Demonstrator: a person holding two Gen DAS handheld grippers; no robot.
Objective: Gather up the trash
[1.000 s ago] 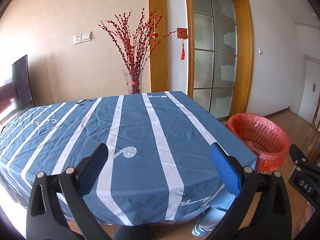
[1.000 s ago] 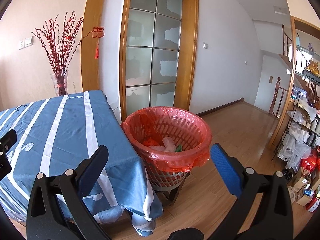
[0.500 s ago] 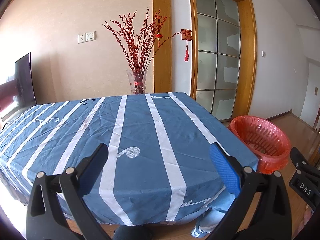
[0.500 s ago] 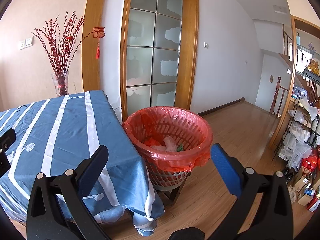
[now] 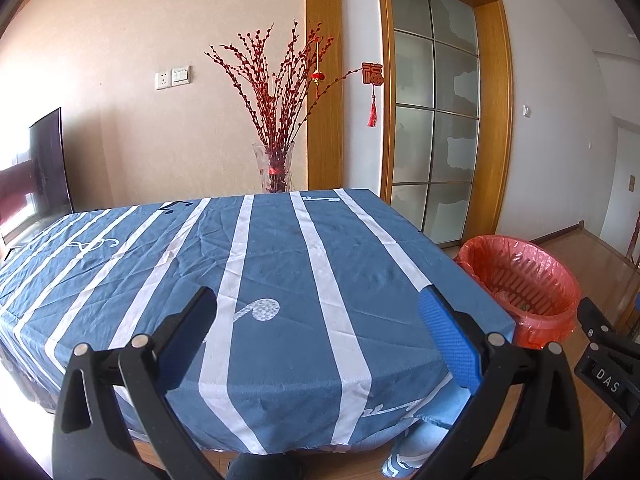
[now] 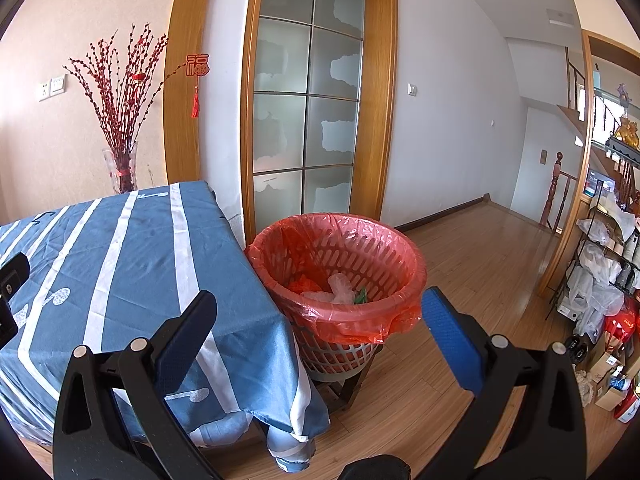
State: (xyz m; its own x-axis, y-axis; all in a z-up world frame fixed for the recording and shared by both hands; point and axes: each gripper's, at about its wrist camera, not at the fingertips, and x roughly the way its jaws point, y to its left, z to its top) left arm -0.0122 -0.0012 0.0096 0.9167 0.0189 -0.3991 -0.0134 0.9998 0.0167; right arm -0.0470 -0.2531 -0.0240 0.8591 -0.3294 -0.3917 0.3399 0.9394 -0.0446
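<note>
A basket bin lined with a red plastic bag (image 6: pixel 340 276) stands on the wood floor at the table's right corner; it also shows in the left wrist view (image 5: pixel 524 280). Crumpled trash (image 6: pixel 336 290) lies inside it: clear plastic, an orange piece and a green piece. My left gripper (image 5: pixel 318 320) is open and empty above the near edge of the blue striped tablecloth (image 5: pixel 260 264). My right gripper (image 6: pixel 320 322) is open and empty, in front of the bin and above the table corner (image 6: pixel 120 264). No trash shows on the cloth.
A glass vase of red branches (image 5: pixel 276 136) stands behind the table's far edge. A frosted glass door (image 6: pixel 308 120) is behind the bin. A shelf rack with bags and boxes (image 6: pixel 604 280) stands at the right. A dark chair back (image 5: pixel 48 164) is at the far left.
The left view has tilted down slightly, so the table, vase and bin sit a little lower in it. The right gripper has barely moved. Both grippers stay open.
</note>
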